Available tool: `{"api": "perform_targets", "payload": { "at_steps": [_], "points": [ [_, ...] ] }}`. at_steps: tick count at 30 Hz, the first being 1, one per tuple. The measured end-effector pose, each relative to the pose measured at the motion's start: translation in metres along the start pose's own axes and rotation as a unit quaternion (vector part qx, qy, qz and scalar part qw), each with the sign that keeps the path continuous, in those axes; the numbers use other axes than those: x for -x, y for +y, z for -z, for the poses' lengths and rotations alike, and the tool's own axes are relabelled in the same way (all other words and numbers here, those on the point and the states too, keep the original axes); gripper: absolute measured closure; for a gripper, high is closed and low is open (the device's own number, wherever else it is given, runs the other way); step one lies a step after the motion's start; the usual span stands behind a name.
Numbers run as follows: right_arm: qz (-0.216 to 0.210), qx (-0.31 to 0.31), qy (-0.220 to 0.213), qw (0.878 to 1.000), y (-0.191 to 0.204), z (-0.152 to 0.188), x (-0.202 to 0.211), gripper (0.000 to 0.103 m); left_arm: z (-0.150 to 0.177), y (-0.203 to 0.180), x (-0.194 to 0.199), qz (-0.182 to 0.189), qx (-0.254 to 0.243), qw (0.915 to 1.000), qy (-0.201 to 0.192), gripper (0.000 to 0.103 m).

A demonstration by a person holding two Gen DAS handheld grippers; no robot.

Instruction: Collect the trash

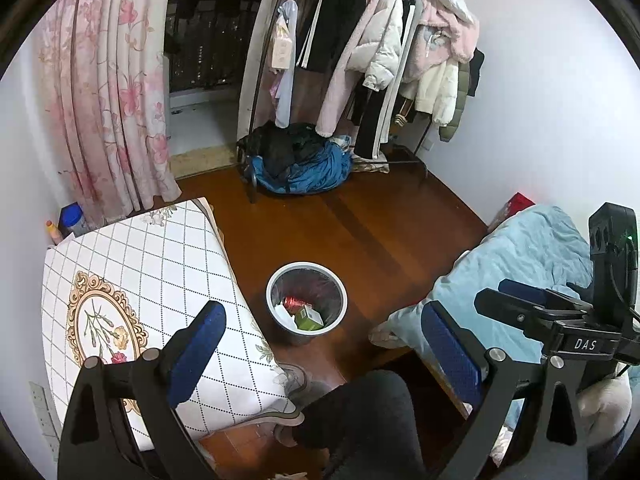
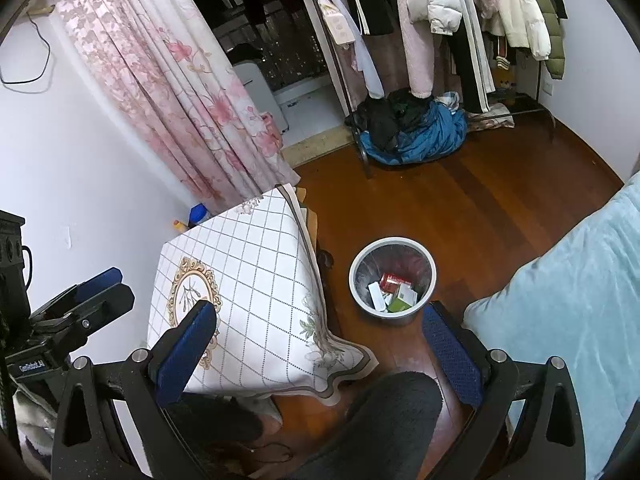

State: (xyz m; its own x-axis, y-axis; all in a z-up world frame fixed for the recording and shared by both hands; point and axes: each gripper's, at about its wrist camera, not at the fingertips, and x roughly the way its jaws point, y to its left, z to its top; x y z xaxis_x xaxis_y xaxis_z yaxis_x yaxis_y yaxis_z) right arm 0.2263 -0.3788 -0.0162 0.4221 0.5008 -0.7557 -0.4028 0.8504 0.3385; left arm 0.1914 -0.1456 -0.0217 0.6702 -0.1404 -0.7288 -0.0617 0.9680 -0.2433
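Note:
A grey waste bin (image 1: 338, 312) (image 2: 433, 276) with a clear liner stands on the wooden floor between the table and the bed. Inside lie a green box (image 1: 309, 317) (image 2: 402, 300), a red packet (image 1: 294, 302) (image 2: 394, 280) and a white piece (image 2: 375, 296). My left gripper (image 1: 324, 340) is open and empty, held high above the floor near the bin. My right gripper (image 2: 320, 340) is open and empty too, with the bin just past its right finger. The right gripper also shows at the right edge of the left wrist view (image 1: 516, 298); the left one at the left edge of the right wrist view (image 2: 100, 288).
A table with a checked cloth (image 1: 140, 280) (image 2: 248, 280) is on the left, a bed with a blue cover (image 1: 520, 272) (image 2: 568, 300) on the right. A person's dark-clad knee (image 1: 360, 420) (image 2: 384, 420) is below. A clothes rack (image 1: 372, 60) and a heap of clothes (image 1: 300, 160) stand at the back.

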Motion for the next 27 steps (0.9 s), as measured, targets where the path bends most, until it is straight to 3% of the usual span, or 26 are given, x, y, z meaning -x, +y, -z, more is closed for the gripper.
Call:
{"api": "perform_targets", "payload": {
  "at_steps": [27],
  "points": [
    [-0.011, -0.001, 0.032, 0.999, 0.003, -0.008, -0.005, 0.0, -0.009, -0.002, -0.012, 0.01, 0.02, 0.9991, 0.036, 0.0]
  ]
}}
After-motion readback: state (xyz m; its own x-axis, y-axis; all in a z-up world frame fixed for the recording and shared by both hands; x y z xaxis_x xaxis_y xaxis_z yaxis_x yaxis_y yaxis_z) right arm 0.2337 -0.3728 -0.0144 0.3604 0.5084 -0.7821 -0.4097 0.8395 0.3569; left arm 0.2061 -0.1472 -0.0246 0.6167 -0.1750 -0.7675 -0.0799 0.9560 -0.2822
